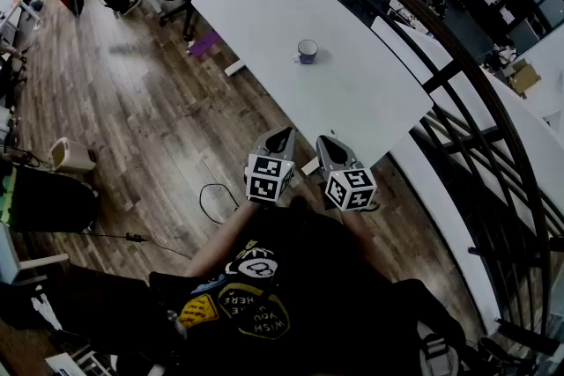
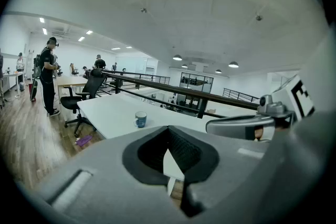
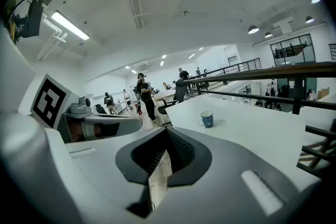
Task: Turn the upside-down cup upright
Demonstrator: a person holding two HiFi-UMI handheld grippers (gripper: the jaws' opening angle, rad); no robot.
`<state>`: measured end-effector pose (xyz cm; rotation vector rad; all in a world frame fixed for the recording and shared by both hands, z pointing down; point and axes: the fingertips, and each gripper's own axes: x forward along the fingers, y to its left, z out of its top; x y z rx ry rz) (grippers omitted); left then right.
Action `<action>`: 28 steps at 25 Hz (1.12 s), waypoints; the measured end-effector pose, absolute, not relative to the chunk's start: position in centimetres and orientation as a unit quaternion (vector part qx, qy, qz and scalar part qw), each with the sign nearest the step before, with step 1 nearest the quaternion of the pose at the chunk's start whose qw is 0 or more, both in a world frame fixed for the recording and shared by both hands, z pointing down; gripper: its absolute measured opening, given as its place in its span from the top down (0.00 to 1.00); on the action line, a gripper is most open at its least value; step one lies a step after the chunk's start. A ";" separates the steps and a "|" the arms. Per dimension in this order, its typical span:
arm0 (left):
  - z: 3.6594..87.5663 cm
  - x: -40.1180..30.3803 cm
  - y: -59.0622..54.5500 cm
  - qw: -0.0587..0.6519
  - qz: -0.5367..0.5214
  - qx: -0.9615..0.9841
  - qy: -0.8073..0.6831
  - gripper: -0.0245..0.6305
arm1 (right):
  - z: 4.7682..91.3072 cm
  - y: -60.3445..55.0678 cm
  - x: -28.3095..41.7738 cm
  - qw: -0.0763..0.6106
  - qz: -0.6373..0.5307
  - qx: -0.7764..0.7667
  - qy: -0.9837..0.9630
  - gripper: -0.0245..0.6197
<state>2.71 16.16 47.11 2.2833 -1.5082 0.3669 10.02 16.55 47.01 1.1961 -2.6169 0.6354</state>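
- Out in the middle of the white table point(image 1: 370, 101), there's the cup point(image 1: 307, 51), blue with a pale rim, standing alone on end with its long axis straight up
- From above its top shows a pale ring round a darker middle, so I can't say for sure whether that's the mouth or the foot
- Its handle sticks out on the person's left and a bit towards them
- Now the gap that matters: the cup sits well apart from both tools, straight ahead across open tabletop, and roughly on the line between the two
- Neither one looks clearly nearer, it's close to even
- Left gripper point(image 1: 282, 133): jaws pressed together, nothing in them, nose tipped a little downward over the table's near edge
- Right gripper point(image 1: 325, 140): same story, jaws together and empty, just beside its partner, also angled slightly down
- Both are tucked in close to the person's chest, elbows bent
- My read: the reach hasn't begun, and whichever goes will need a long push forward with its jaws opened before a grip on the cup's side
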 end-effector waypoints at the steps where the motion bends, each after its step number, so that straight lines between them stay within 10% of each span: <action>1: 47.2 2.5 16.2 0.189 0.132 0.812 -0.536 0.96 | 47.1 16.6 9.7 0.097 0.215 0.401 -0.885 0.96; 28: 49.0 -3.0 14.4 0.195 0.130 0.823 -0.517 0.96 | 49.3 15.2 5.4 0.102 0.219 0.431 -0.869 0.96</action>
